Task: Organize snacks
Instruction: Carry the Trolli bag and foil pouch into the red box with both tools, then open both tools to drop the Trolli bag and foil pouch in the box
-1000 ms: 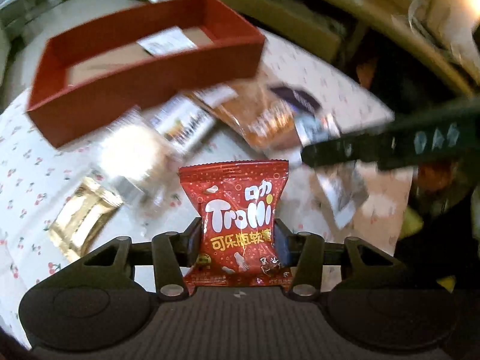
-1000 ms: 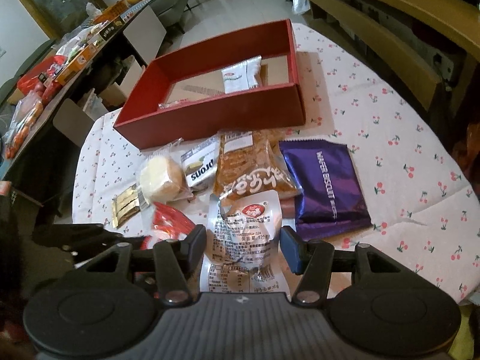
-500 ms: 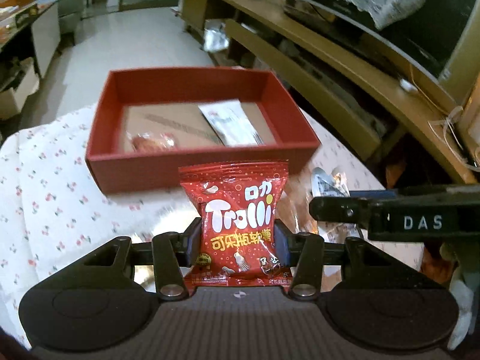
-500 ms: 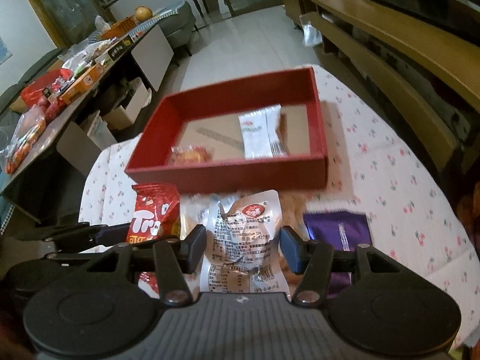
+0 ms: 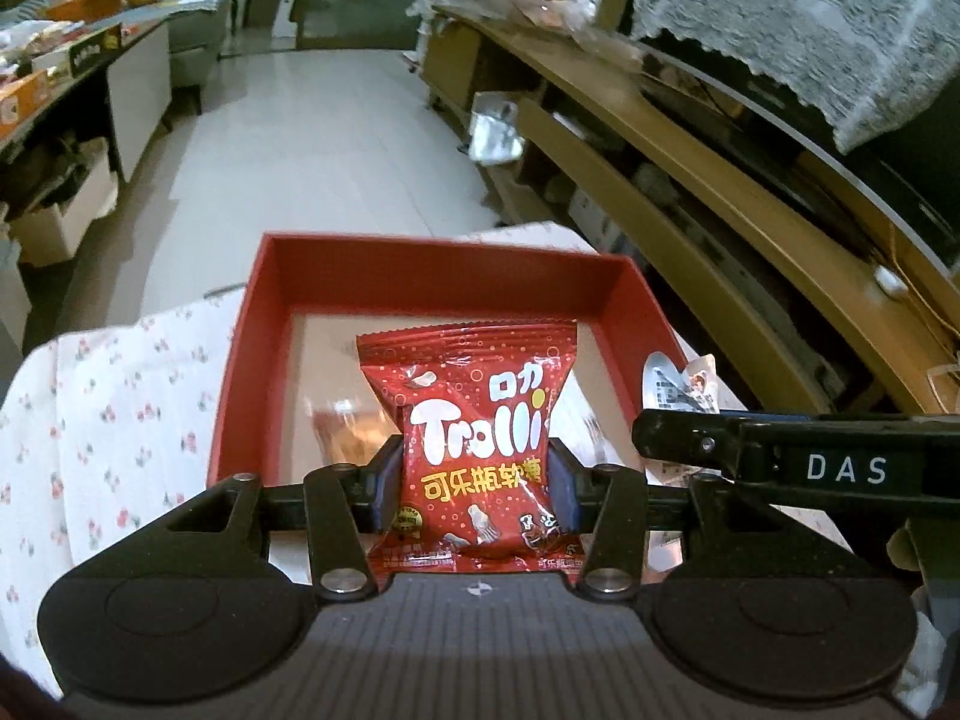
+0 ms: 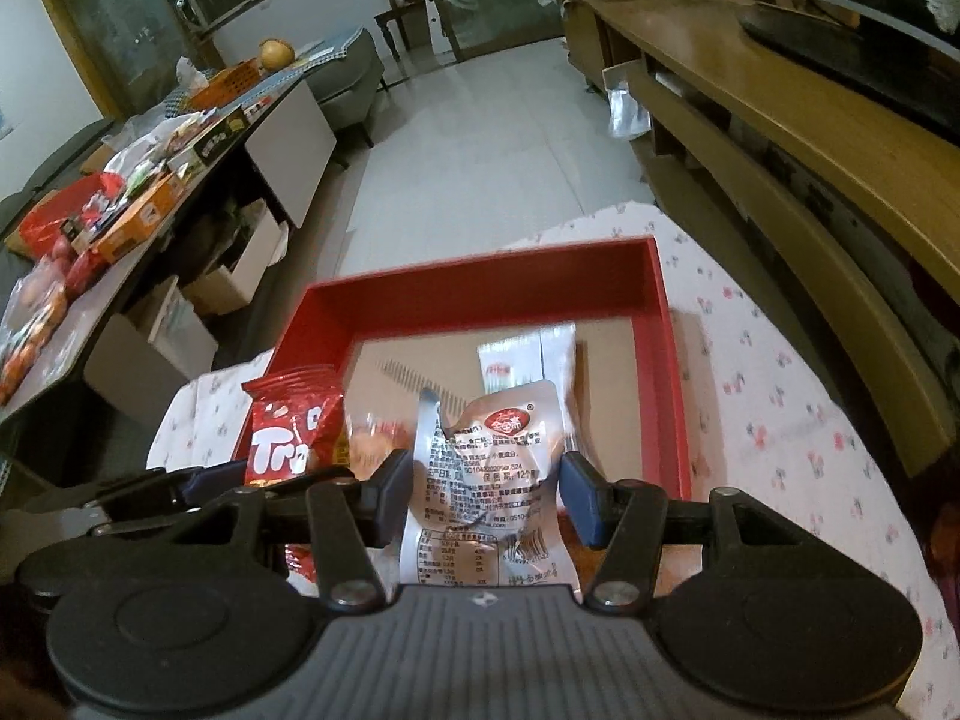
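Risks first. Both packs are thin, slippery film held by the sides only, so either could slide out or twist in the jaws before it is over the box floor. The two grippers are also close side by side: in the left wrist view the right gripper's finger (image 5: 780, 450) sits just right of the Trolli pack, so a bump between them could knock a pack loose. If either lets go too near the front wall of the red box (image 5: 624, 300), the pack could land on the rim or back on the cherry-print tablecloth (image 5: 120, 396).

Left gripper (image 5: 474, 486): jaws narrowed onto the red Trolli gummy pack (image 5: 474, 420), pads pressing both sides, pack upright. It hangs at the box's near left part, seemingly above the front wall.

Right gripper (image 6: 486, 492): jaws wider, closed on the silver-and-white vacuum snack pack (image 6: 486, 468), which stands upright. The left pad touches it; the right pad looks at the edge, so this grip seems the looser one. It is over the near middle of the box.

Farther in, on the box floor: a small orange-red snack (image 6: 372, 438) near the front left, partly hidden, and a white sachet (image 6: 528, 360) toward the middle. Rest of the floor looks bare, so there's room for both drops.
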Available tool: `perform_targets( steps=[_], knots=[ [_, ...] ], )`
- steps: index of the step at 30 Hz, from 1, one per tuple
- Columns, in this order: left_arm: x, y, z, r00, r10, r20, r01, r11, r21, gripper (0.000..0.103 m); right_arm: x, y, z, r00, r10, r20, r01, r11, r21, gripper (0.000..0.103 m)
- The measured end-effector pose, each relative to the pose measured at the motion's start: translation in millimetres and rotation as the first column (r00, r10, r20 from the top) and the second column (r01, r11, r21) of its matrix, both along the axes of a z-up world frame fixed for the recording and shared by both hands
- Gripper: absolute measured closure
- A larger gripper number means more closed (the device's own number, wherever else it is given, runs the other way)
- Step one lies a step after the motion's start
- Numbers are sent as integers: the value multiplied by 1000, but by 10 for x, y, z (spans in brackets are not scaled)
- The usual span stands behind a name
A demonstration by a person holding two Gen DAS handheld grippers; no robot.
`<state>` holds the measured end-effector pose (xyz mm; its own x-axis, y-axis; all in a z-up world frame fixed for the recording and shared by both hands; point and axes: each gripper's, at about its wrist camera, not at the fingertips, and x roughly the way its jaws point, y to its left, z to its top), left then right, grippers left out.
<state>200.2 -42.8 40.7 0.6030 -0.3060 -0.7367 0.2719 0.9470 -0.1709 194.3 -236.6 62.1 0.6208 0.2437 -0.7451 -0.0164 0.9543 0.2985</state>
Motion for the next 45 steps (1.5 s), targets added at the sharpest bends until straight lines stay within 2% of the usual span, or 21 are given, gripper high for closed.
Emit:
perform_targets(
  steps=[7,16,20,23,24,25,34,45],
  knots=[
    [370,-6,-111,999,43,1,-43,999,17,49,489,18,-137,1000,-4,-14,4,1000,-8,32],
    [630,57,-436,994,89,-56,-87,995,43,49,897,98,-469,998,8,-62,-11,999,-49,32],
    [660,-22,-528,996,52,-76,-49,998,41,47,991,154,-624,995,36,-96,-38,999,-28,32],
    [615,-183,-561,999,30,-43,-24,991,129,42,1011,229,-682,995,26,-99,-34,996,-80,31],
    [604,-190,-573,999,27,-44,-21,991,131,42,1018,217,-693,995,21,-101,-29,996,-81,31],
    [595,-174,-585,998,31,-54,-24,992,121,38,1026,206,-697,995,18,-102,-26,996,-85,32],
    [620,-5,-524,993,94,-70,-87,991,107,32,1012,85,-701,994,-16,-112,4,994,-108,32],
    [514,107,-336,989,137,-47,-133,988,81,25,794,81,-412,999,-3,-51,-1,997,-83,32]
  ],
)
